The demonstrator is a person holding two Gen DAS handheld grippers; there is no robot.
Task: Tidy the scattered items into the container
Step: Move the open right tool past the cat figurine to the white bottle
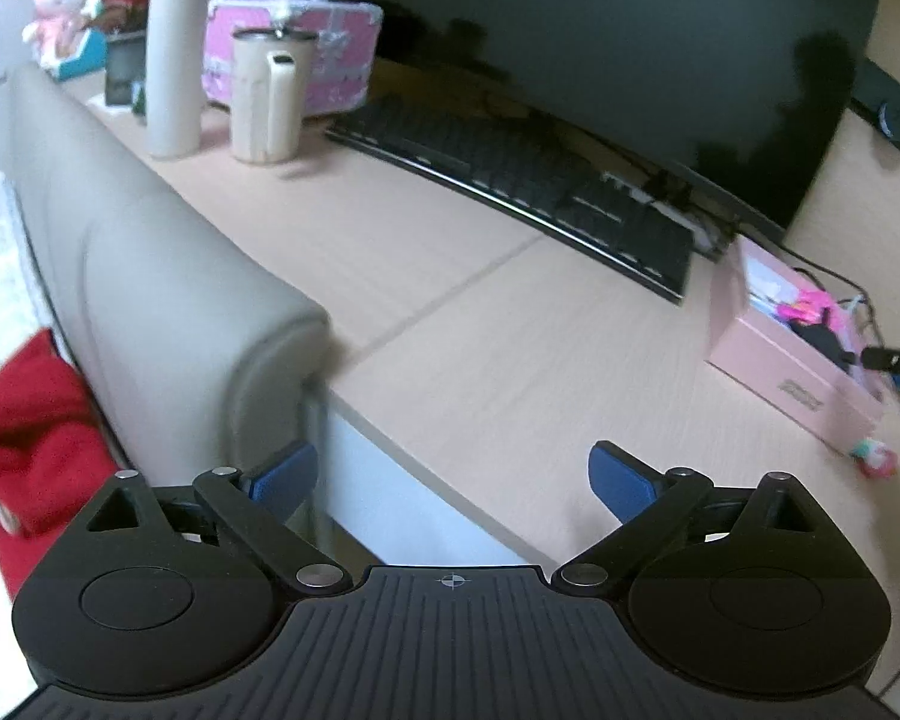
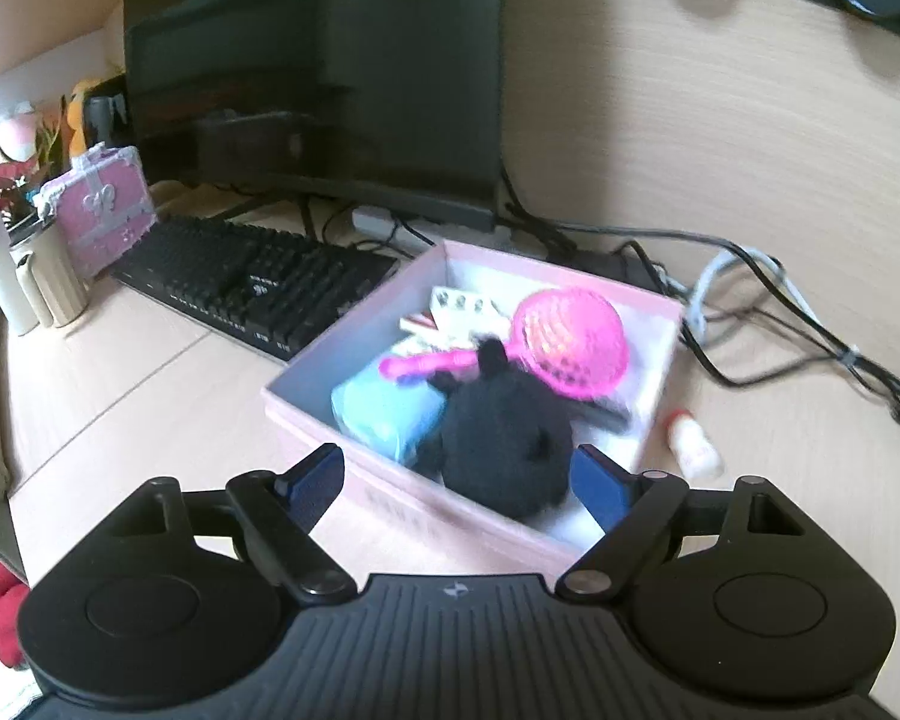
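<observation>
Jaws spread on both: left hand-held gripper (image 1: 453, 477) empty over the table (image 1: 450, 324); right hand-held gripper (image 2: 456, 483) above the pink box (image 2: 354, 474) holding a black plush (image 2: 498, 438).

Ribbed black tongs (image 1: 453, 477), blue pads (image 1: 621, 477), silver pivot screws (image 1: 583, 573)

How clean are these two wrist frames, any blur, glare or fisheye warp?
Left wrist view: motion smear on the grey padded chair back and pale wooden desk; the black curved monitor shows dim reflections; the black keyboard bows from fisheye. Right wrist view: the pink cardboard box and its pink round hairbrush are smeared; cables at the right edge streak.
</observation>
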